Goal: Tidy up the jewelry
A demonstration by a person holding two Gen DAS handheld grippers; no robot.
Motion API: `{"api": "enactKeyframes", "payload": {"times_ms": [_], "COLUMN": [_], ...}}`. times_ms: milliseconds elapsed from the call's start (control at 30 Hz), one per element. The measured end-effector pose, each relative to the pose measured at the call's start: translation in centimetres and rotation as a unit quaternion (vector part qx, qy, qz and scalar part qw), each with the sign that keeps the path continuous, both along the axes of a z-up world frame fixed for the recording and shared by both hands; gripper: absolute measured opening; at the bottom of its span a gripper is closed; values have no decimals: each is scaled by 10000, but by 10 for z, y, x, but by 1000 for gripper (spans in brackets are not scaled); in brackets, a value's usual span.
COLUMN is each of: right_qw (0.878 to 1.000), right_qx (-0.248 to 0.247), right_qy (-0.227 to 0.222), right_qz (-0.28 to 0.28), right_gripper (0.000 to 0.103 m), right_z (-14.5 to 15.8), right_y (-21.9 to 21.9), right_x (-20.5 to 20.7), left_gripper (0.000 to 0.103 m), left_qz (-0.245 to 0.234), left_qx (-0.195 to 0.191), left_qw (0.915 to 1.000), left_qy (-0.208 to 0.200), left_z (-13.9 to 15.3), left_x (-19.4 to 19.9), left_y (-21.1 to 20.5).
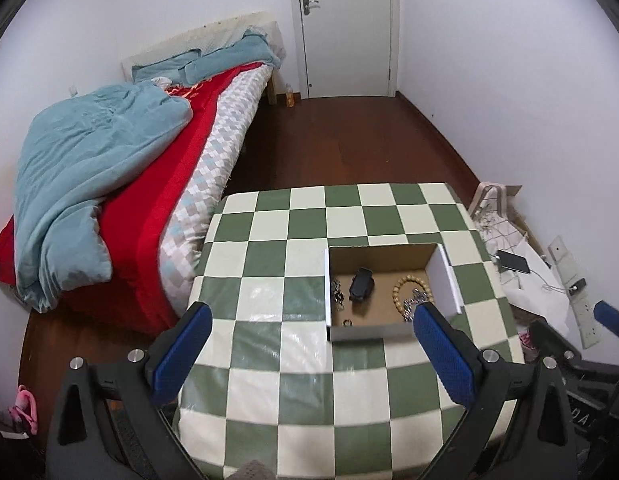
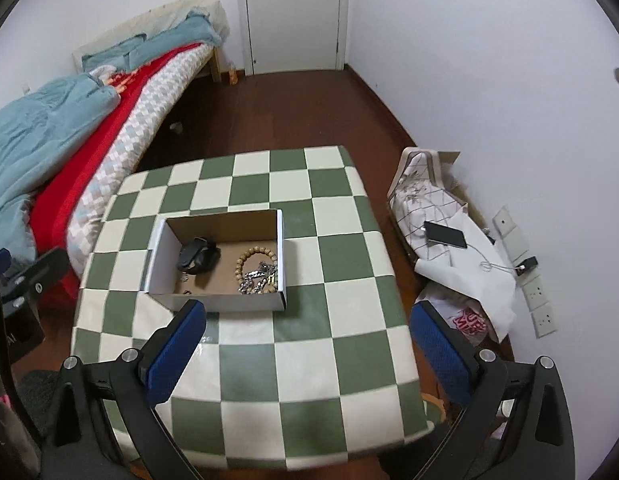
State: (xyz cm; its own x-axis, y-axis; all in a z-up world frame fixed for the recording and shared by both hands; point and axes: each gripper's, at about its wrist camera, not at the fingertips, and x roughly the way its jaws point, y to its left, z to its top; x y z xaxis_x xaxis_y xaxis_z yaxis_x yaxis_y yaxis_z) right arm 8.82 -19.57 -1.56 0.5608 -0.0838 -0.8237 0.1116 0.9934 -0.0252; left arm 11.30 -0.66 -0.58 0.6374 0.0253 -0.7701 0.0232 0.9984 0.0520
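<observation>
An open cardboard box (image 1: 443, 276) (image 2: 217, 302) sits on the green-and-white checked table (image 1: 293, 360) (image 2: 309, 340). Inside lie a black watch (image 1: 361, 284) (image 2: 197, 260), a wooden bead bracelet (image 1: 405, 288) (image 2: 251, 258), a silver chain (image 1: 415, 300) (image 2: 255, 278), small metal pieces (image 1: 338, 296) and a ring (image 1: 347, 323). My left gripper (image 1: 309, 340) is open and empty, high above the table in front of the box. My right gripper (image 2: 309, 336) is open and empty, above the table's near half.
A bed (image 1: 149, 184) (image 2: 69, 140) with blue and red covers stands left of the table. Right of the table, on the floor, lie cloth bags, a phone (image 2: 445, 234) on a cable and a power strip (image 2: 525, 272). A closed white door (image 1: 345, 28) is at the far wall.
</observation>
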Motion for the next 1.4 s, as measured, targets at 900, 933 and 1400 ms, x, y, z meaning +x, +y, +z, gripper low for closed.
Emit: {"api": "enactKeyframes", "payload": {"times_ms": [900,933,1400], "right_qw": [9984,9983,9988], "right_qx": [-181,-198,-248], "right_qy": [-361,-355,-55], "right_qz": [404,408,408], "right_gripper": [103,103,103], "right_z": [167,167,141], "right_y": [18,20,19], "right_x": [-69,-67,-45], "left_gripper": [103,103,103], "left_qz": [217,238,272], "left_qx": [-231,-217,-200], "left_qw": [9995,9995,9992], "left_qy": [-73,-68,210], "left_z": [125,124,97], "left_x": [-61,-59,-47], "left_y": [14,14,11]}}
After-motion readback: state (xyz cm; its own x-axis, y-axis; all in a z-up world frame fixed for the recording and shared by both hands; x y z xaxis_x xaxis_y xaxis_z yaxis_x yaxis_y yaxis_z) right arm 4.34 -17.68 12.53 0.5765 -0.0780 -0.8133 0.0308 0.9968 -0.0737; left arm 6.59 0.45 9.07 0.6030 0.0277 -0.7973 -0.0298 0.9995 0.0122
